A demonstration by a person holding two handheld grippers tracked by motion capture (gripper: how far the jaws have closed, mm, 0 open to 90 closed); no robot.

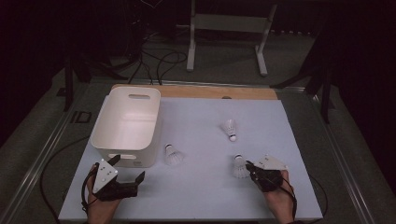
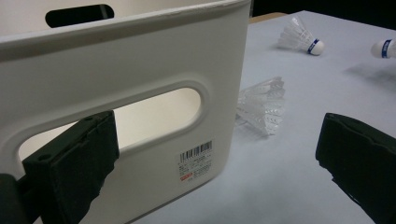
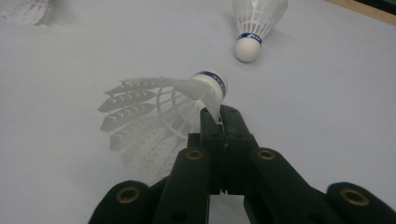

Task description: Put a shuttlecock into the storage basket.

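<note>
Three white shuttlecocks with blue-banded corks are on a pale sheet (image 1: 196, 186). My right gripper (image 1: 249, 166) (image 3: 219, 114) is shut on the skirt of one shuttlecock (image 1: 240, 166) (image 3: 154, 112), just behind its cork, and its shadow falls on the sheet below. A second shuttlecock (image 1: 173, 155) (image 2: 264, 105) lies beside the white bin (image 1: 126, 123) (image 2: 140, 60). The third (image 1: 229, 129) (image 3: 257, 23) (image 2: 301, 37) lies farther back. My left gripper (image 1: 127, 168) (image 2: 215, 163) stands open with nothing in it, close to the bin's near wall and its handle slot.
A wooden strip (image 1: 219, 92) runs along the table's far edge. Beyond it stand a white frame (image 1: 229, 28) and loose cables (image 1: 154, 60) on the floor. The bin holds nothing that I can see.
</note>
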